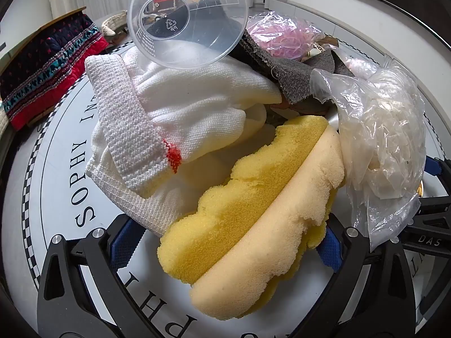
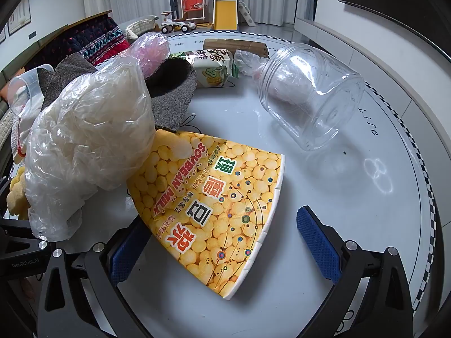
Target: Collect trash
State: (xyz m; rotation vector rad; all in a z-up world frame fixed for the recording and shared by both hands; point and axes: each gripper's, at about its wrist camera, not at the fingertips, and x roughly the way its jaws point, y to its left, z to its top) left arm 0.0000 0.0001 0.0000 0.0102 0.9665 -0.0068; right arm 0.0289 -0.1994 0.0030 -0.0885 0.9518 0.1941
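Observation:
A pile of trash lies on a round white table (image 1: pixel 56 169). In the left wrist view my left gripper (image 1: pixel 225 242) is open around a torn yellow sponge (image 1: pixel 253 214), one blue pad on each side. Behind it lie a white knit cloth (image 1: pixel 169 112), a clear measuring cup (image 1: pixel 188 19), grey foam (image 1: pixel 293 76) and a crumpled clear plastic bag (image 1: pixel 386 129). In the right wrist view my right gripper (image 2: pixel 225 242) is open over a flattened yellow soybean milk paper cup (image 2: pixel 214 197). The plastic bag (image 2: pixel 87 135) lies at its left.
A clear plastic jar (image 2: pixel 313 95) lies on its side at the right. A green snack packet (image 2: pixel 214 64), cardboard (image 2: pixel 236 46) and a pink plastic bag (image 2: pixel 152 49) lie at the back. A patterned quilt (image 1: pixel 42 67) and toys stand beyond the table.

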